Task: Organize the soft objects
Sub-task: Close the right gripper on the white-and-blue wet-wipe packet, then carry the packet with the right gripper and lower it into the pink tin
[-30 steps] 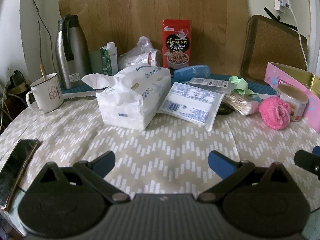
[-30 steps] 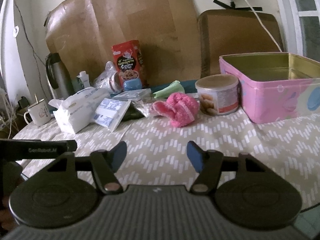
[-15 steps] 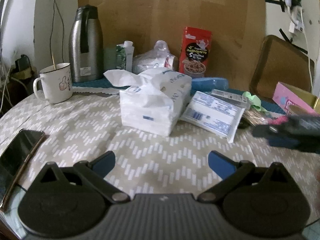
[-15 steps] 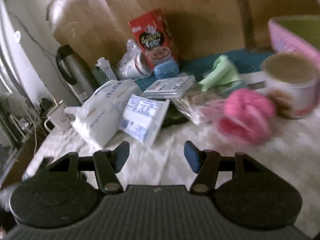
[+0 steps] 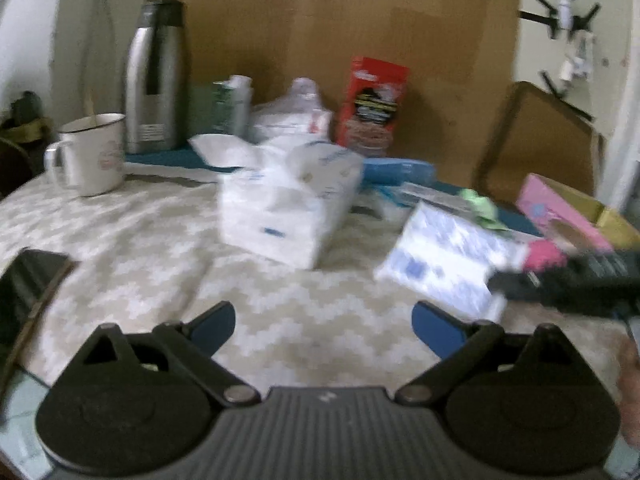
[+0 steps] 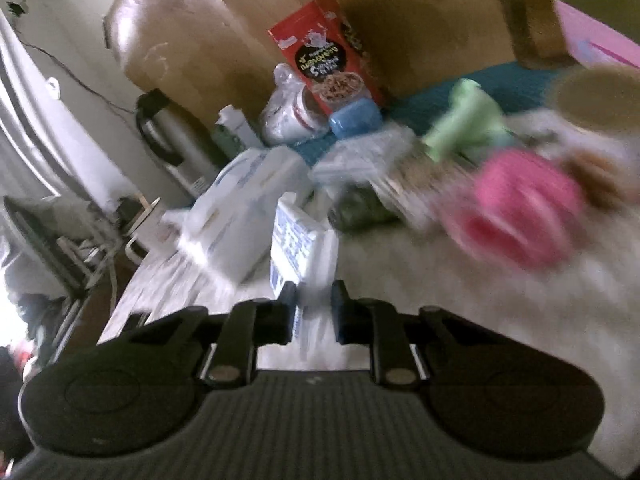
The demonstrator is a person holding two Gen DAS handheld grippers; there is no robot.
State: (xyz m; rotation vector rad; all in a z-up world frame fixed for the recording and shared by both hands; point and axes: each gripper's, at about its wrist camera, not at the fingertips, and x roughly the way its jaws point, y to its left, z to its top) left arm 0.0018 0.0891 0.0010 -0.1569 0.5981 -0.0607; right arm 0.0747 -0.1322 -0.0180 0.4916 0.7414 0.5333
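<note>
My right gripper (image 6: 313, 309) is shut on the near edge of a flat white and blue soft pack (image 6: 298, 240) and holds it tilted up; the pack also shows in the left wrist view (image 5: 444, 256) with the right gripper (image 5: 496, 280) at its right edge. A large white tissue pack (image 5: 288, 204) lies in the middle of the table, also in the right wrist view (image 6: 236, 208). A pink fluffy item (image 6: 520, 216) lies at the right. My left gripper (image 5: 324, 322) is open and empty above the patterned tablecloth (image 5: 160, 248), in front of the tissue pack.
A white mug (image 5: 92, 154), a steel flask (image 5: 154, 76), a red box (image 5: 372, 100) and a pink tin (image 5: 568, 212) stand around the back. A phone (image 5: 28, 288) lies at the left edge. A blue case (image 6: 354, 118) and green ribbon (image 6: 460, 120) sit behind.
My right gripper has moved left and closed on the flat white and blue pack, lifting its edge. The left gripper has drifted left and stayed open.
</note>
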